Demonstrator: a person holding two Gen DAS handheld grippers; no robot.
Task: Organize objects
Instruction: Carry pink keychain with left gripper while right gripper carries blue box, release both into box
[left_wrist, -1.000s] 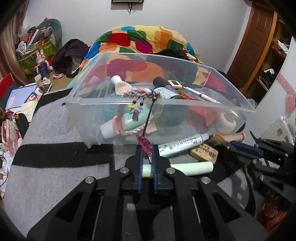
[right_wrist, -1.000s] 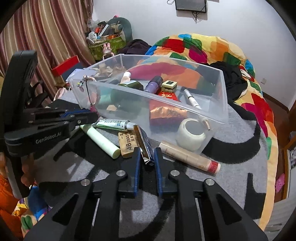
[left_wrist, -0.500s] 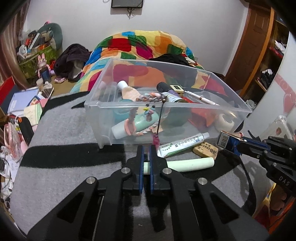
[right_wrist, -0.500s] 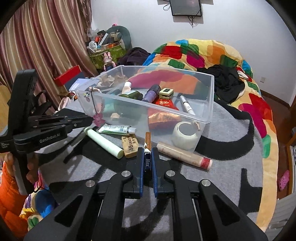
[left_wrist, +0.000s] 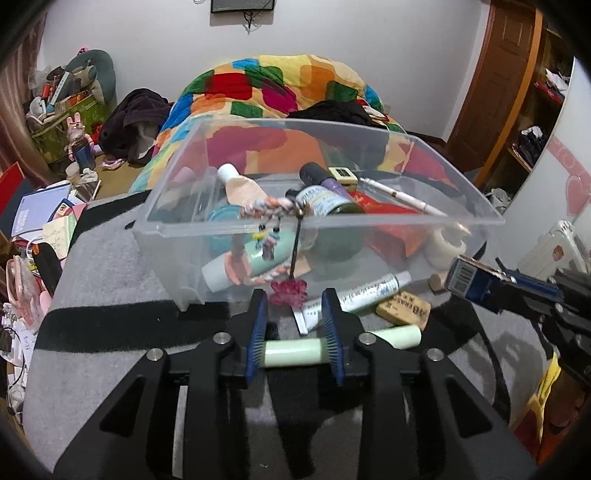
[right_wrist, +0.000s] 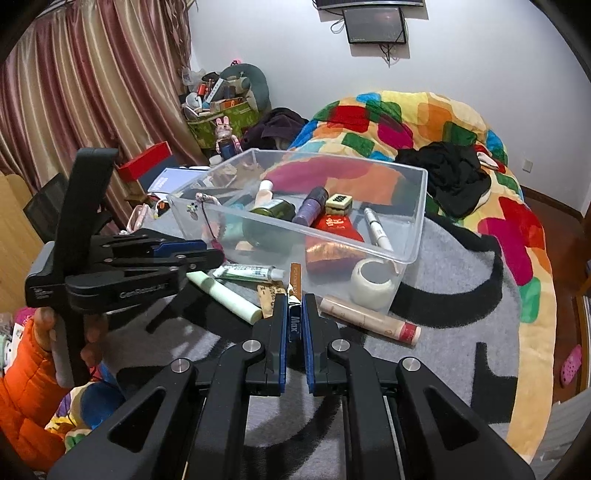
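Right wrist: right tool (right_wrist: 294, 325) clamped on blue box (right_wrist: 294, 295) (left tool (left_wrist: 294, 320) opening, empty).

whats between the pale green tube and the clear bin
A white toothpaste tube lies between the pale green tube and the clear bin, clearest in the right wrist view.

Blue box (right_wrist: 294, 325) upright; charm (left_wrist: 289, 290) draped over bin (left_wrist: 177, 225).

— How many things lie loose on the blanket, lower middle of the frame?

— One toothpaste tube (right_wrist: 248, 272), one pale green stick (right_wrist: 224, 295), one eraser (left_wrist: 403, 309), one long beige tube (right_wrist: 369, 320).

— And bins?

— One clear bin (right_wrist: 413, 236). Inside I count one tape roll (right_wrist: 373, 283), one pen (right_wrist: 376, 229), one red packet (right_wrist: 334, 224).
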